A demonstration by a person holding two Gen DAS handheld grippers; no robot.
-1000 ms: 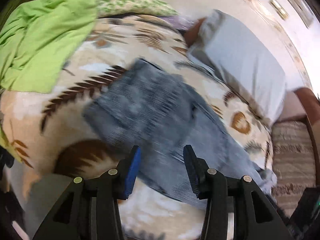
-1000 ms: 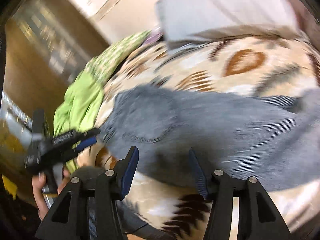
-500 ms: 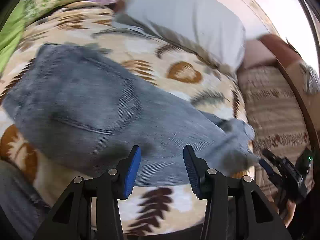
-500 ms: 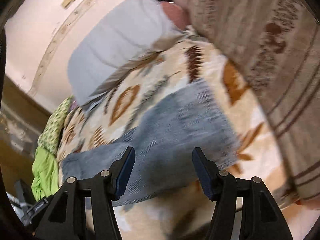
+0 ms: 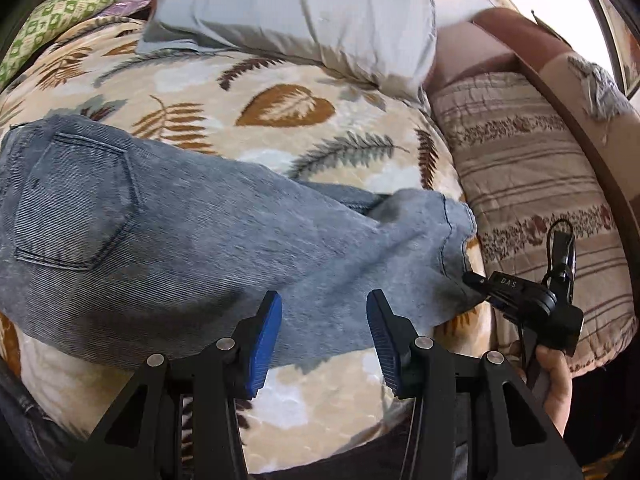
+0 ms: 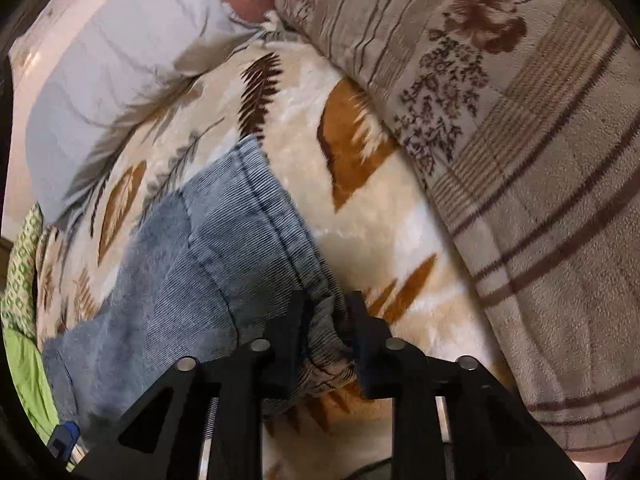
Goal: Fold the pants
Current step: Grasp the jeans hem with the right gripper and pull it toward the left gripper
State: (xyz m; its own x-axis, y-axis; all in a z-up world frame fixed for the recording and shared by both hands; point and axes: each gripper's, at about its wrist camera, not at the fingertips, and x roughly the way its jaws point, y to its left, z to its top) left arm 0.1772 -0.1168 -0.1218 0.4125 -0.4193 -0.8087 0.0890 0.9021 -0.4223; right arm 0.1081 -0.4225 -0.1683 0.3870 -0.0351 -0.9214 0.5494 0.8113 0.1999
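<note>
Grey-blue jeans point(image 5: 192, 236) lie flat across a leaf-patterned blanket point(image 5: 288, 108), back pocket at the left, leg cuffs at the right. My left gripper point(image 5: 324, 320) is open and empty, hovering over the near edge of the legs. My right gripper point(image 6: 324, 312) is shut on the near corner of the jeans' cuff point(image 6: 328, 328); it also shows in the left wrist view point(image 5: 480, 284) at the cuff end. The jeans run away to the left in the right wrist view point(image 6: 192, 264).
A grey pillow point(image 5: 304, 12) lies at the head of the bed. A striped brown quilt point(image 5: 540, 200) lies along the right side of the blanket. Green bedding point(image 5: 60, 16) sits at the far left. A wooden bed frame point(image 5: 592, 152) curves behind the quilt.
Both grippers swung right along the jeans toward the cuffs. The right gripper, open before, has closed on the cuff corner. The left gripper stays open.
</note>
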